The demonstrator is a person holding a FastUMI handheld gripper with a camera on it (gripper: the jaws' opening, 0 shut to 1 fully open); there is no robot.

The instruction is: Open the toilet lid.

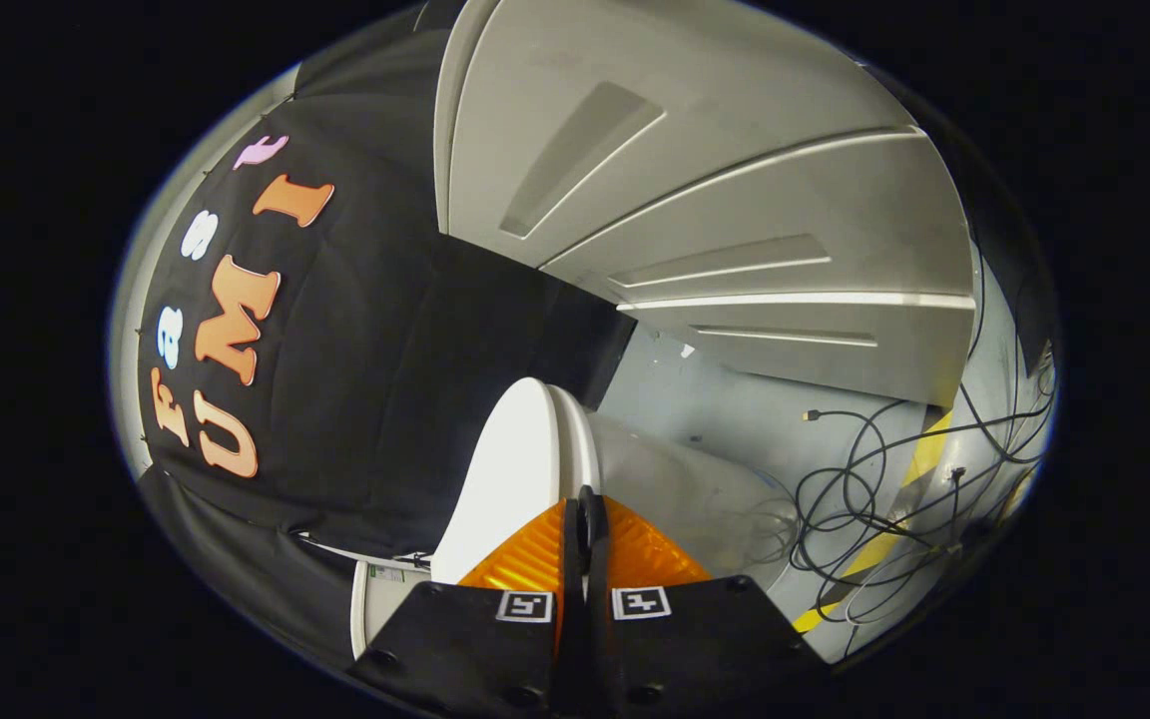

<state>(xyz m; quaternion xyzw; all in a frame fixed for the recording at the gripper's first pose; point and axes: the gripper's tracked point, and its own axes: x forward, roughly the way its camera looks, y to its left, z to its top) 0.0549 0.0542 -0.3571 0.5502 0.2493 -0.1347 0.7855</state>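
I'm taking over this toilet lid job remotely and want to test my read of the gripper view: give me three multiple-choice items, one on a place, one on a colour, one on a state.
1. Where is the toilet lid relative to the fingers?
A. Just ahead of them, its edge at the fingertips
B. Far beyond them, against the panelled wall
C. Behind the cables on the floor

2. What colour is the lid?
A. Black
B. White
C. Yellow

3. How do the gripper's fingers stand?
A. Spread wide apart
B. Closed together with hardly any gap
C. Clamped around a cable

Answers:
1. A, the toilet lid rises directly ahead of the gripper, its edge at the tips.
2. B, its broad face shows plain white against the black cloth.
3. B, the two fingers meet along a thin line; the cables lie off on the floor, untouched.
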